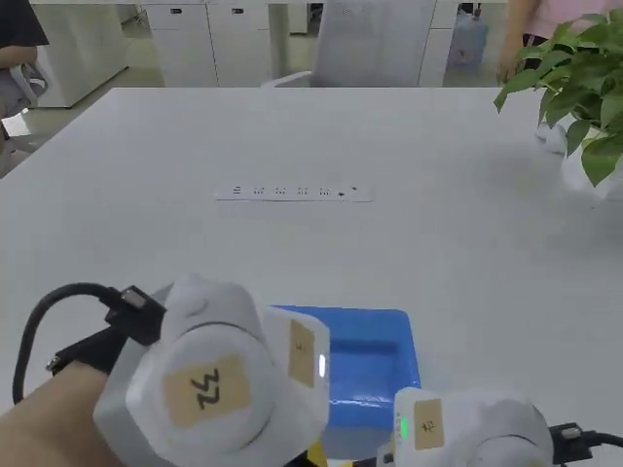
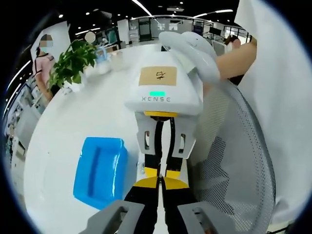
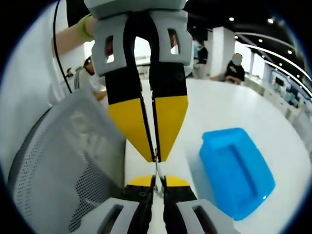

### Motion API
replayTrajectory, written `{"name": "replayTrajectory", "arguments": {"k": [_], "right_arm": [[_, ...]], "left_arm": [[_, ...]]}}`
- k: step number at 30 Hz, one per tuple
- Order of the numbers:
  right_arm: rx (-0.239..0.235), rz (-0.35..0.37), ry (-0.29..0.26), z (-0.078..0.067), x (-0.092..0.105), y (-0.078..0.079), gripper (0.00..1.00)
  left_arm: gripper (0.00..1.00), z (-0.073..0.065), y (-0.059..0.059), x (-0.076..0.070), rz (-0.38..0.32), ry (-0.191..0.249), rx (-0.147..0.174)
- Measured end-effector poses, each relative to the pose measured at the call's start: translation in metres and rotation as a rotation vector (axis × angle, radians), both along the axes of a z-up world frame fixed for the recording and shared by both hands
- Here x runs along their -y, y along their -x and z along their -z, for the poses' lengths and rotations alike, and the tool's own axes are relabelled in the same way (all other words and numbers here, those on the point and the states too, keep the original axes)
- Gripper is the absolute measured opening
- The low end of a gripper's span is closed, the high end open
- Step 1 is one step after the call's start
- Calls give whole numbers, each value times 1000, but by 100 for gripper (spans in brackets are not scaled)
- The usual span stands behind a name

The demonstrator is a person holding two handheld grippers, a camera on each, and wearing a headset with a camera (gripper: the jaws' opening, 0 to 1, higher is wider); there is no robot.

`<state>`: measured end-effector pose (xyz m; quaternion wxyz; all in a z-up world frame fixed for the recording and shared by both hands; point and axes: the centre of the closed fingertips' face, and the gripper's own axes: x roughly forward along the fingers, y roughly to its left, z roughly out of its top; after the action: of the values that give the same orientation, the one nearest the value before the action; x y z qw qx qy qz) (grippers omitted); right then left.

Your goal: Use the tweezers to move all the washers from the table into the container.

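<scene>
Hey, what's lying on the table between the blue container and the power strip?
Nothing. In the head view, the stretch of white table between the blue container and the power strip is bare.

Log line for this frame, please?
left tongs: shut on tweezers | right tongs: shut on tweezers, tips meeting | blue container: on table

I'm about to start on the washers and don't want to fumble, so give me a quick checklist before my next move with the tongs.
1. Tweezers held: thin metal sliver pinched in right tongs, ok.
2. Left tongs clear: nose to nose with the right, not ok.
3. Blue container close by: ok.
4. Washers located: cannot tell.
5. Power strip out of the way: ok.
</scene>
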<state>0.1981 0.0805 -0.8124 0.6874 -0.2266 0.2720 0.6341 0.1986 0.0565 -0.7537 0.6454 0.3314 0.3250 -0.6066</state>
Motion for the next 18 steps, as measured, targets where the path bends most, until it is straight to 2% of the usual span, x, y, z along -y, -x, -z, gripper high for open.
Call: {"name": "replayTrajectory", "arguments": {"k": [1,4,7,8,11,12,13,15,16,18], "right_arm": [[-14,11,0,0,1,1,3],[-18,30,-2,0,2,1,3],[-28,61,-10,0,4,0,3],[-36,78,-13,0,5,-1,3],[-57,112,-26,0,5,-3,3],[-59,117,-29,0,5,-3,3],[-56,121,-30,0,5,-3,3],[-53,132,-36,-1,5,-3,3],[-49,139,-39,-1,5,-3,3],[-55,161,-50,-1,5,-4,3]], "left_arm": [[0,0,1,-1,-12,11,-5],[3,-2,1,-3,-67,52,-9],[11,-7,-2,-5,-157,130,-12],[13,-10,-3,-6,-188,160,-15],[21,-21,-6,-10,-319,293,-14],[23,-24,-8,-12,-356,324,-13],[25,-30,-9,-14,-403,379,-3],[28,-38,-11,-17,-470,450,6],[30,-42,-13,-20,-511,491,30],[34,-45,-17,-27,-582,533,72]]}}
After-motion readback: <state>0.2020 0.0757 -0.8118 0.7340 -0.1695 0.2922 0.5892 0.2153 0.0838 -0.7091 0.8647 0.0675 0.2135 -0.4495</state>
